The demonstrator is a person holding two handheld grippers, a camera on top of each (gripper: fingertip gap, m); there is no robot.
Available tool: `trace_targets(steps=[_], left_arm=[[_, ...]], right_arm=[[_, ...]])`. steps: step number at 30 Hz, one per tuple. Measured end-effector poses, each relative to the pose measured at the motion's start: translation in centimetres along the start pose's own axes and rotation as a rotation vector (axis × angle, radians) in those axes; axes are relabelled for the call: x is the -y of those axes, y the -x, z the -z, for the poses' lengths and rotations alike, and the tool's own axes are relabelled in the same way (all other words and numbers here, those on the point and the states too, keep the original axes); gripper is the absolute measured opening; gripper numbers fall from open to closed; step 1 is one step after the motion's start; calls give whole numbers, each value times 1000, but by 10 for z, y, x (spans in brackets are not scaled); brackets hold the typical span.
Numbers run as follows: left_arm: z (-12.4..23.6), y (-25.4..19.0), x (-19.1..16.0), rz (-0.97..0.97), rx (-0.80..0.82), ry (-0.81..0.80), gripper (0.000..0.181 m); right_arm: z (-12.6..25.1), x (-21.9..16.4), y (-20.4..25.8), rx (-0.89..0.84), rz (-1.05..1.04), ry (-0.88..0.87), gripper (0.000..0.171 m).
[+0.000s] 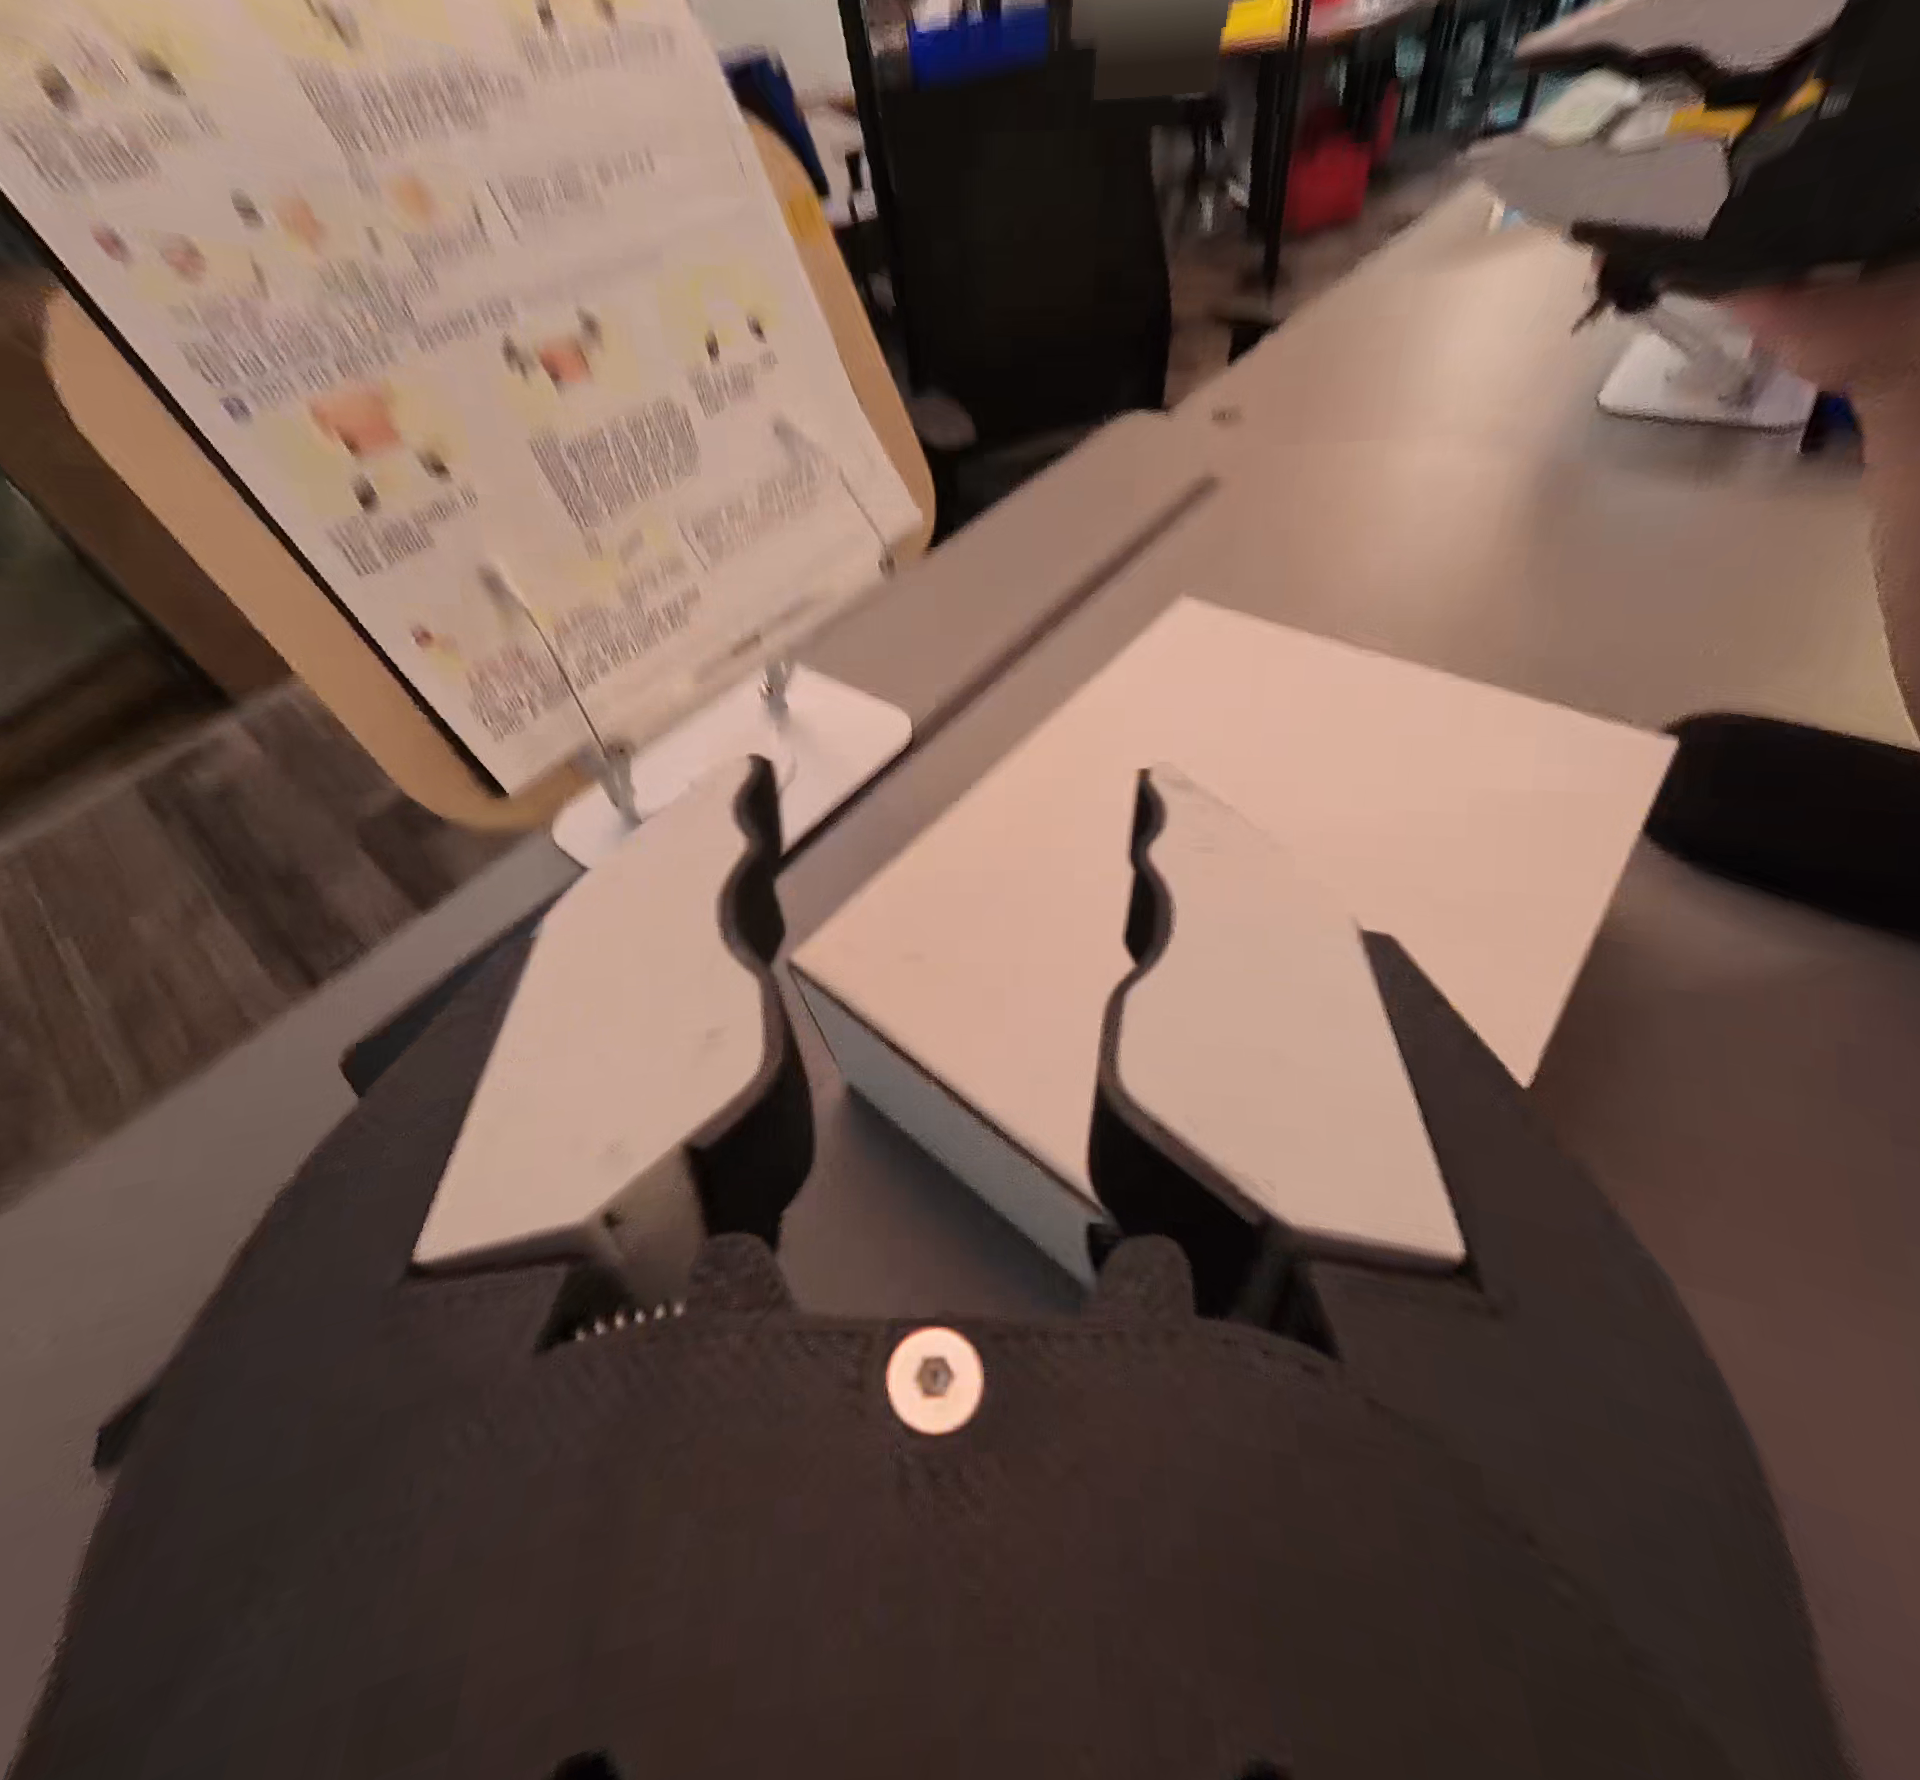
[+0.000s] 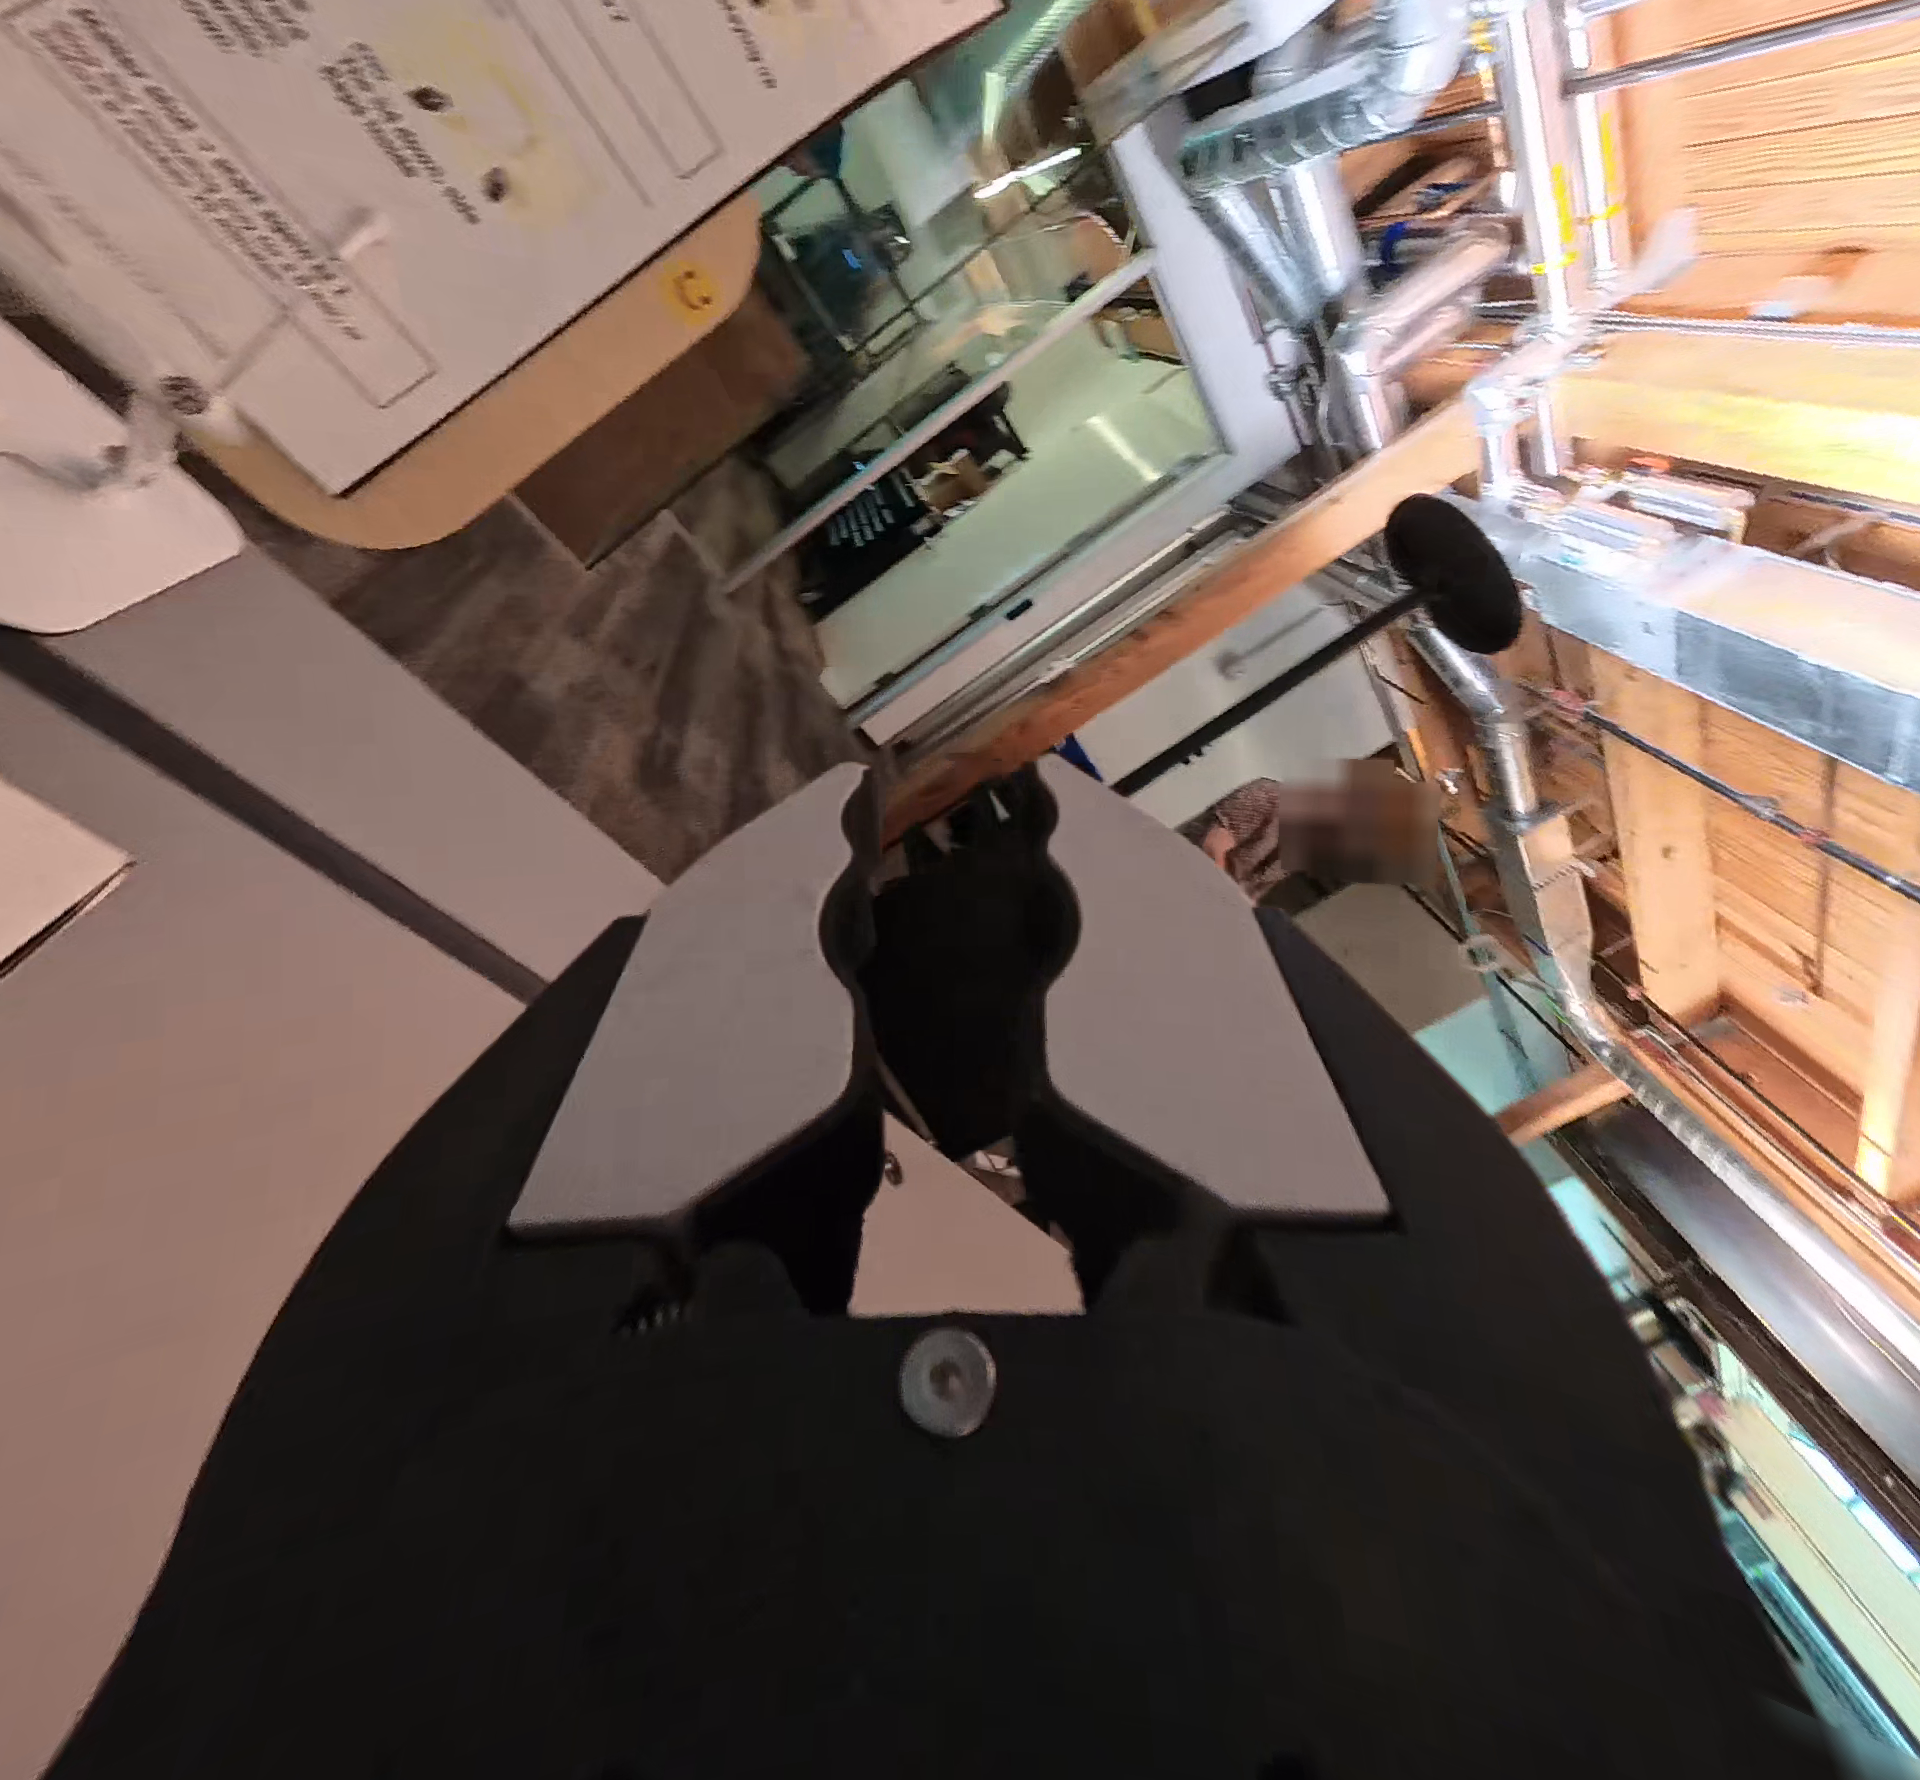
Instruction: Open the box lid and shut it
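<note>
On my far left, a printed instruction sheet on a tan wooden stand (image 1: 436, 296) leans over its white base; my left gripper (image 1: 951, 800) hangs with jaws wide apart above the near corner of the flat white cardboard box (image 1: 1299, 795), lid down, on the grey table (image 1: 1455, 442); one finger sits left of that corner, the other over the lid; further right, my right gripper (image 1: 1579, 120) is raised well above the table, tipped sideways; its wrist view shows jaws apart, nothing between them.
</note>
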State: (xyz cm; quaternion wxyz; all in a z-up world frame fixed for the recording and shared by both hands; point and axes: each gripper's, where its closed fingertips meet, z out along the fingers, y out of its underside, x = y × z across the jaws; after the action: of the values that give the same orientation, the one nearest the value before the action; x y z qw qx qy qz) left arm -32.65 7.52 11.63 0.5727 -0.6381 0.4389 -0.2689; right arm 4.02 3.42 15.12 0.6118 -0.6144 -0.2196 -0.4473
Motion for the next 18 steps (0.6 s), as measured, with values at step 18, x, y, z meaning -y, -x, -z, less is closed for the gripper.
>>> trace_targets(steps=[18], left_arm=[[-10,-5,3,-108,35,-85,86]], right_arm=[[67,105,108,676,-211,-489,68]])
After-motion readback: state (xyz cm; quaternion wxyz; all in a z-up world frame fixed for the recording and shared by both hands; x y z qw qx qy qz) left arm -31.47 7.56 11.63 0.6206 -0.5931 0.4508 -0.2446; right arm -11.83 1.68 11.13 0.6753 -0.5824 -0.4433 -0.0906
